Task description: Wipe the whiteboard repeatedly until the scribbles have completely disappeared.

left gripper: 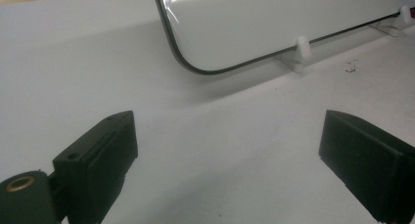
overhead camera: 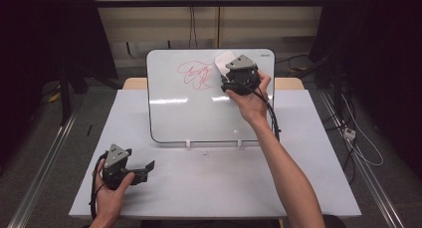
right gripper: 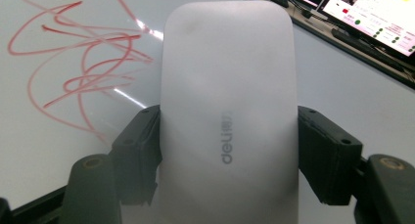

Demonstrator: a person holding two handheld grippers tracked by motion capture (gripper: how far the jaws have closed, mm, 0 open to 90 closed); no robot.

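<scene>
So the right gripper (overhead camera: 230, 71) has its two black jaws pinching a pale grey, rounded plastic whiteboard eraser (right gripper: 227, 111) across its width, roughly mid-body, one jaw flat on each long side. It's held up against the upper right part of the white, black-rimmed whiteboard (overhead camera: 199, 118) that's propped at a tilt on the white table (overhead camera: 214, 183), just to the right of the red marker scribble (overhead camera: 197, 73). Can't tell for sure if the underside is actually touching the board. Handling-wise, my guess is the eraser is light and rigid, a smooth hard shell that could slip if the squeeze is lazy, so grabbing the straight sides near the middle like this looks like the sensible spot; the rounded ends would probably squirt out. Not fragile, I'd say. The board itself looks slick and sits only on small white clip stands (left gripper: 301, 50), so pushing hard might shove it back. The left gripper (overhead camera: 134, 171) is parked low near the table's front left corner, jaws spread wide with nothing between them, just bare tabletop. Count: one eraser, one whiteboard, one scribble patch, two clip stands I can make out along the bottom edge, two grippers, one table.
</scene>
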